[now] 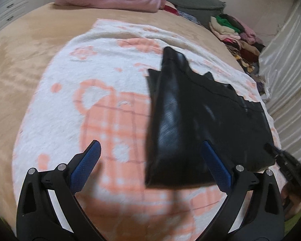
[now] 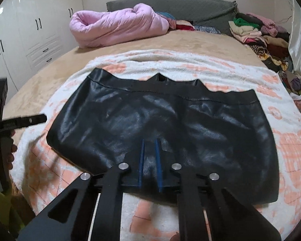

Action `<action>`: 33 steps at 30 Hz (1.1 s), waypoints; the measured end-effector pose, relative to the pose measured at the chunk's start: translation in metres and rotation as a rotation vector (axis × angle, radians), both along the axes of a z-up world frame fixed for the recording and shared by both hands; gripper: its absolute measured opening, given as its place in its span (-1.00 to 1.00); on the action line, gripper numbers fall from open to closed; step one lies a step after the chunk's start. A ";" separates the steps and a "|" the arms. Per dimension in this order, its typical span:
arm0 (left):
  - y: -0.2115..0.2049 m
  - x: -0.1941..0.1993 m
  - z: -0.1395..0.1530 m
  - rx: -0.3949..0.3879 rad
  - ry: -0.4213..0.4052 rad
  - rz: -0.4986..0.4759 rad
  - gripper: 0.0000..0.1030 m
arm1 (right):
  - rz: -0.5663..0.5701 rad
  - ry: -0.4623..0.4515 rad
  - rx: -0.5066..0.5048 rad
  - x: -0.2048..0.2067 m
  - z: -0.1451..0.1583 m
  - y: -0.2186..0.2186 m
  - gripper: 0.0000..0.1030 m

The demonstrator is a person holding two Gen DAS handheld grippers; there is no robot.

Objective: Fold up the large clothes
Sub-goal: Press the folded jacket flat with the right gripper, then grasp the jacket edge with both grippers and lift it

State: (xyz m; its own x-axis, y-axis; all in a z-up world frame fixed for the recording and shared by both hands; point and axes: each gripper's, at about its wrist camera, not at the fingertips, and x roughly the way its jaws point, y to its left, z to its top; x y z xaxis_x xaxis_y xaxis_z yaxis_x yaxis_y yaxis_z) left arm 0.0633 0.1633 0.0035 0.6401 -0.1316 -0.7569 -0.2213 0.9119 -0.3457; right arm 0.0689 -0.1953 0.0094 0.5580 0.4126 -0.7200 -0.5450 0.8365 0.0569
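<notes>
A wide bed (image 2: 190, 44) with a tan plush cover fills the room, backed by a grey headboard (image 2: 180, 4) and white wardrobes (image 2: 30, 32), with a rolled pink quilt (image 2: 118, 27) and a stack of folded clothes (image 2: 258, 38) near its head. Spread over it is a fluffy white blanket (image 2: 287, 140) with peach checks, and on that lies the black leather-look garment (image 2: 170, 120), glossy and creased, its stitched waistband on the far side. The right hand-held gripper (image 2: 150, 160) pinches the garment's near hem between nearly closed blue-padded fingers, while the left hand-held gripper (image 1: 150, 168) is spread wide, gripping nothing, the garment's edge just before it.
</notes>
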 end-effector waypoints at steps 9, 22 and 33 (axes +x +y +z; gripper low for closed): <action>0.001 0.082 -0.020 -0.009 0.094 -0.065 0.81 | -0.014 0.119 -0.060 0.015 -0.043 0.012 -0.86; 0.006 0.125 -0.040 -0.150 0.085 -0.145 -0.18 | 0.018 0.072 0.020 0.050 -0.011 0.016 -0.85; -0.005 0.124 -0.011 -0.114 0.021 -0.202 -0.51 | -0.105 0.223 0.022 0.155 -0.069 0.034 -0.88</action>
